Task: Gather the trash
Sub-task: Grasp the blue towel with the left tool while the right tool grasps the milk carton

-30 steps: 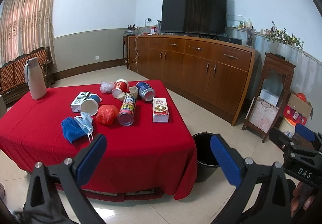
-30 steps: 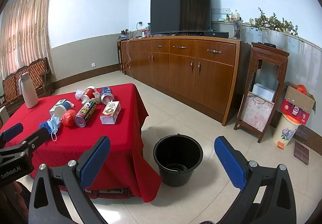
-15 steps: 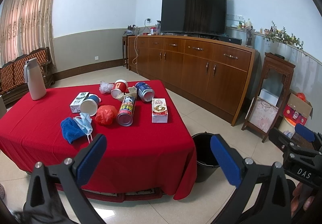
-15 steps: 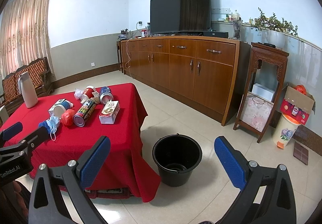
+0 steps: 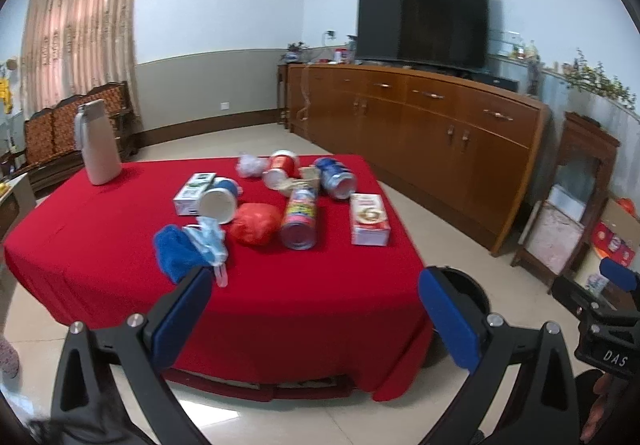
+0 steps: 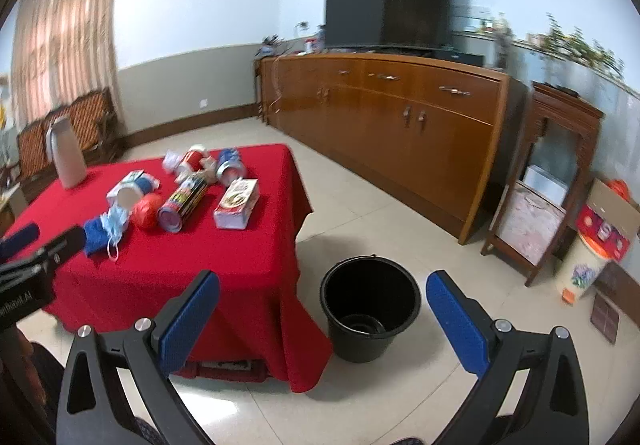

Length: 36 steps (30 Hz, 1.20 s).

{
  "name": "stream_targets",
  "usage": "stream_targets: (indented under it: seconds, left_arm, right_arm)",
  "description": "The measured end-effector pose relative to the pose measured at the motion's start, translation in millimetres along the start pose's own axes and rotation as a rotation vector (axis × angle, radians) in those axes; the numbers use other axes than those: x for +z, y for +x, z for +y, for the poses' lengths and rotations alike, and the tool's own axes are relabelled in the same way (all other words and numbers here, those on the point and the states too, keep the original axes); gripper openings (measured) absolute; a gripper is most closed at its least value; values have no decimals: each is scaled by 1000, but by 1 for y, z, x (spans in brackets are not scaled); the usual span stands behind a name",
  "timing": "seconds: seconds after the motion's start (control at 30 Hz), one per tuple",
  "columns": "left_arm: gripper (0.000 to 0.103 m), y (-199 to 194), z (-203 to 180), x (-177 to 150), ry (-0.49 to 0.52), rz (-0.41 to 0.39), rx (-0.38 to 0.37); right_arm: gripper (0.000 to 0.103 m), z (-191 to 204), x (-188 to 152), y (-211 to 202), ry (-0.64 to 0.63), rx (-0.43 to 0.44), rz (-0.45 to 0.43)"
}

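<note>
Your left gripper (image 5: 316, 309) hangs in the foreground with its blue-padded fingers (image 5: 182, 319) spread wide and nothing between them, short of the near edge of the red-clothed table (image 5: 280, 285); your right gripper (image 6: 322, 315) is likewise spread wide and empty, above the tiled floor with the black bucket (image 6: 370, 305) seen between its fingers, upright on the floor just beside the table's right corner. On the cloth, nearest you, lie a blue cloth (image 5: 174, 251) with a pale blue face mask (image 5: 208, 241) draped over it, then a crumpled red bag (image 5: 256, 223), a tall printed can (image 5: 300, 219) on its side with its open end toward you, and a flat white-and-red carton (image 5: 369, 218) lying apart to the right. Behind these lie a white cup (image 5: 218, 203) on its side against a small white box (image 5: 194, 191), a red cup (image 5: 282, 169), a blue can (image 5: 335, 177) on its side, and a wad of clear plastic (image 5: 250, 165). At the far left of the table a beige flask (image 5: 95, 143) stands upright, well apart from the litter. Beyond, a long wooden sideboard (image 5: 440, 125) carries a dark television (image 5: 422, 23), and a curtain (image 5: 80, 41) covers the left wall
</note>
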<state>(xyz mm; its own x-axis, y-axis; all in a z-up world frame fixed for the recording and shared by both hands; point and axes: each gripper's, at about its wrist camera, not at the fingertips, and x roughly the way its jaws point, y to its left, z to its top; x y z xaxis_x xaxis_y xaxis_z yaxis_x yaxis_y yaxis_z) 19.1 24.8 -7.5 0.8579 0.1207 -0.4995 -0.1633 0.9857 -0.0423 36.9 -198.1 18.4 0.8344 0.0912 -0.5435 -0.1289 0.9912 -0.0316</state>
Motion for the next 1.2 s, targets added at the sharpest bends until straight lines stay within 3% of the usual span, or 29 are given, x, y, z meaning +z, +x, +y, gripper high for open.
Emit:
stream_targets:
  seconds: [0.3,0.5,0.6,0.83,0.97,1.2]
  left_arm:
    - [103,38,65,-5,-91,63,82]
    - [103,65,107,-15,-170,133,102]
    - [103,76,121,-18,-177,138,156]
    - [86,112,158,-23,-259,176,189]
    - [83,135,168,-23,-283,198,185]
    - [74,169,180,-19,-281,219,189]
  right_arm:
    - [103,41,15,49,-52,62,1]
    - [103,67,29,87,-63,97,69]
    - [103,79,34,105,-61,108,87]
    - [103,114,44,144,-118,124,107]
    - [103,126,48,169,-126,125,118]
    - [94,135,56,226,-126,112,165]
